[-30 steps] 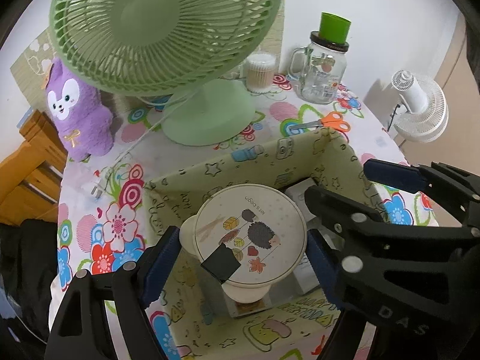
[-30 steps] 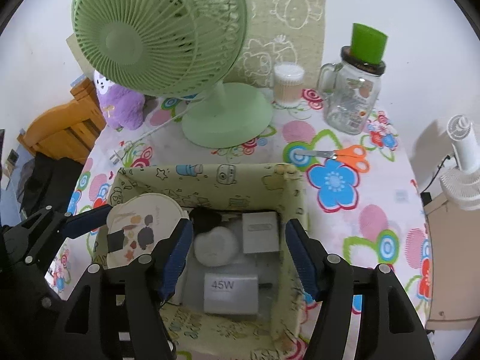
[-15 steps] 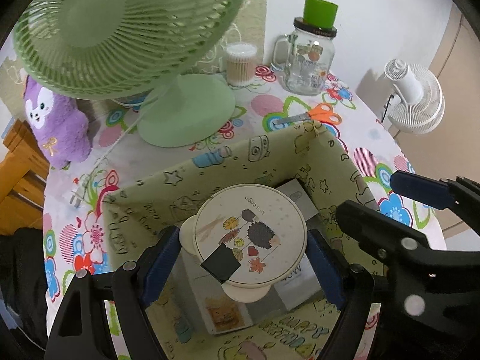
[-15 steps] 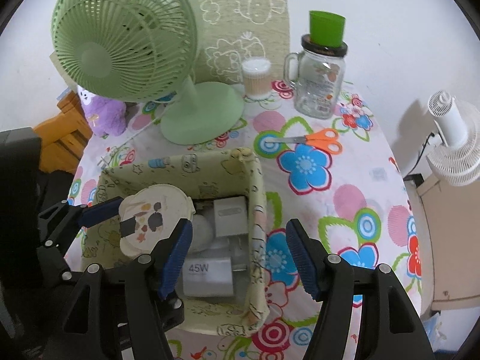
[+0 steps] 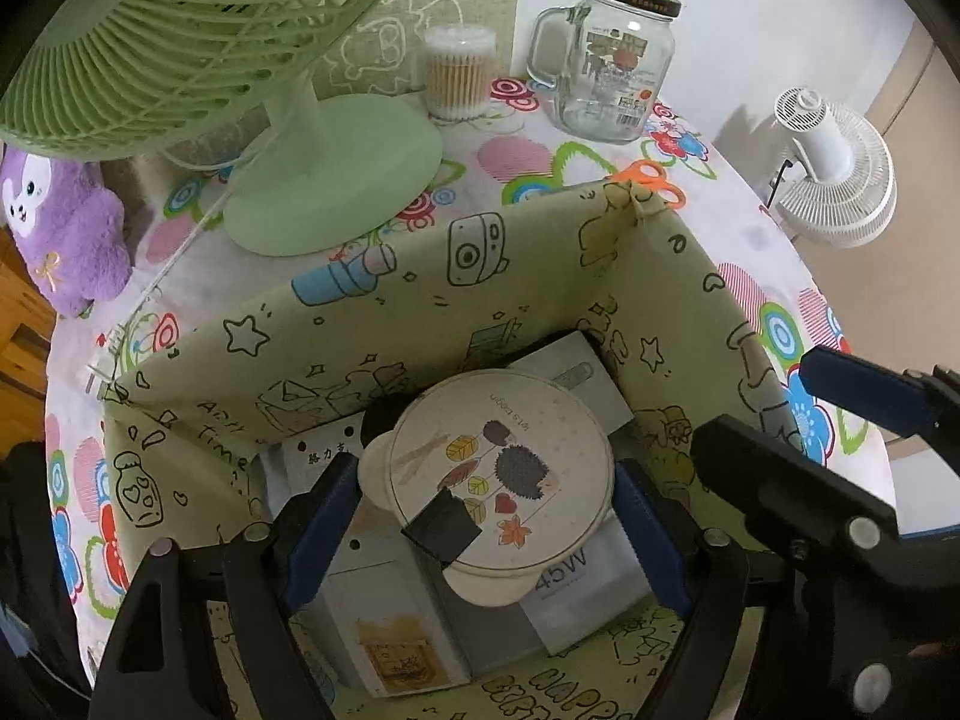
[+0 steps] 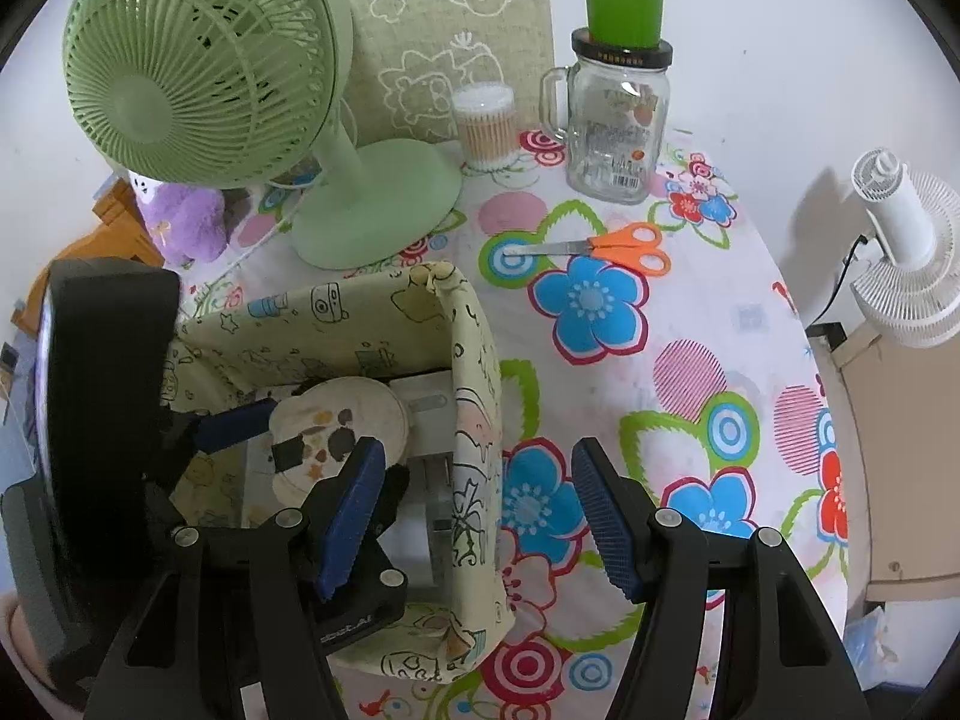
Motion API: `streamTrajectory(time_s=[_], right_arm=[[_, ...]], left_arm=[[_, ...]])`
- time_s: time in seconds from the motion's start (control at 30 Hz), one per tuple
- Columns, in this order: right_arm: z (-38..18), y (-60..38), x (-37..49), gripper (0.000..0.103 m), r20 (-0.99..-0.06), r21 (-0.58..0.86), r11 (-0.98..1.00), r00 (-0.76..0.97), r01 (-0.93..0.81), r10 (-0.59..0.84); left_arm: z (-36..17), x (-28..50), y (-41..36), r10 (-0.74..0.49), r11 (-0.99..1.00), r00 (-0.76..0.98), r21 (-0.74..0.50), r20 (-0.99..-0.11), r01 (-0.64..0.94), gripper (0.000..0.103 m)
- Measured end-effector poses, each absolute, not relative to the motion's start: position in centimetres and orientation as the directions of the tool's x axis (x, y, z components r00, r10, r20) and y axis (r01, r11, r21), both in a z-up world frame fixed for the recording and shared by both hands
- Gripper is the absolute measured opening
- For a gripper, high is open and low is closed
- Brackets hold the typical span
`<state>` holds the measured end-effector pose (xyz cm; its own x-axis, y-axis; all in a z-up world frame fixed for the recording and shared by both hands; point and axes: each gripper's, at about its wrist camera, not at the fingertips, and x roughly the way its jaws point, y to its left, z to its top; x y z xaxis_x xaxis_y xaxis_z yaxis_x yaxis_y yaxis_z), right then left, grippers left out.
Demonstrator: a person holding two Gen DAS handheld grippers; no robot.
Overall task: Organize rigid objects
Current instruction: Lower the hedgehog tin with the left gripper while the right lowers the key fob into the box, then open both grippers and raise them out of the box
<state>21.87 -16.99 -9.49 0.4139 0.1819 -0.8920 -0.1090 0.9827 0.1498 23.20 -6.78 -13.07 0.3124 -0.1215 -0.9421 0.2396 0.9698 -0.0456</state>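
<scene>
The left gripper point(image 5: 486, 516) points steeply down into the fabric storage box point(image 5: 372, 312), and its jaws are opening, with the round lidded container point(image 5: 501, 480) sitting between the two blue pads; the left pad looks just at the container's small side tab, the right pad just beside its rim, so I cannot tell whether either pad is touching it; the container lies face up, hedgehog picture on top, over the white boxes point(image 5: 576, 591) packed in the bottom of the fabric storage box; being round, it offers no long axis beyond the two tabs, which run roughly from far-left to near across the left view; it sits straight below the left jaws, so the release, by my judgement, turns on whether it rests flat on the boxes beneath; the right gripper point(image 6: 474, 516) is the farther one; its jaws stand apart and empty, straddling the box's right wall point(image 6: 474, 420), left pad inside, right pad over the flowered tabletop point(image 6: 690, 324); outward lie the orange scissors point(image 6: 606, 249), the glass jar point(image 6: 615, 126), the cotton-swab tub point(image 6: 483, 126) and the green fan point(image 6: 204, 84).
</scene>
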Motion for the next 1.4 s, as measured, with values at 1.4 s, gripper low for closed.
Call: streamTrajectory(time_s=[1.4], right_arm=[[-3.2,-13.3,14.9,0.089,-0.853,0.153,0.975,0.476,-0.164,0.214]], left_arm=[[-5.1,14.0,-0.4,-0.11,0.987,0.434,-0.048,-0.894,0.151,0.103]])
